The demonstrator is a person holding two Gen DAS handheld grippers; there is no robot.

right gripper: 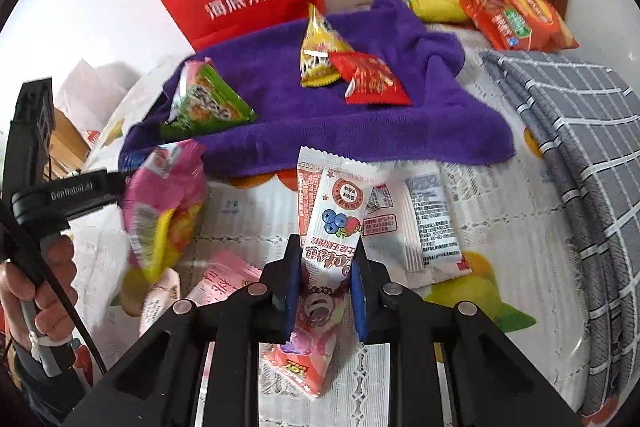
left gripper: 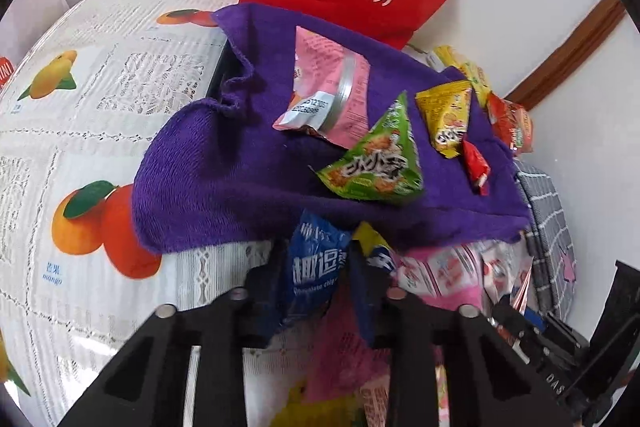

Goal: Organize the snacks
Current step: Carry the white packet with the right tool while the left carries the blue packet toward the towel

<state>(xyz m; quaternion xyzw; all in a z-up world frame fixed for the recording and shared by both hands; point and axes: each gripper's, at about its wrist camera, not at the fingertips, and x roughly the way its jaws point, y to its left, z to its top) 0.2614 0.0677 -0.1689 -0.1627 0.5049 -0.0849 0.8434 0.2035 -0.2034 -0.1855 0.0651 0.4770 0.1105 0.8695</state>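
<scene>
clearly both grippers already hold light, crinkly sachets. the right gripper (right gripper: pixel 326 281), at the lower middle of its own view, has its blue-padded fingers (right gripper: pixel 291 291) closed on a slim white-and-pink plastic snack sachet printed with berries (right gripper: pixel 334 227), pinched across its middle, so both ends stick out free. the left gripper (left gripper: pixel 316 279), at the bottom centre of its view, is closed on a small blue foil cookie packet (left gripper: pixel 314 267); a bright yellow wrapper edge shows just beside it.

these packs look almost weightless, soft and slick, with film that buckles and contents that may crush, so a gentle pinch on the flat sealed margin or mid-body seems safest. a loose hold would likely let the film slide.

more packets lie on the purple terry towel (right gripper: pixel 320 123) in the upper half, among them a green triangular one (left gripper: pixel 376 163), over the fruit-printed lace cloth on the worktop (left gripper: pixel 80 107).
</scene>
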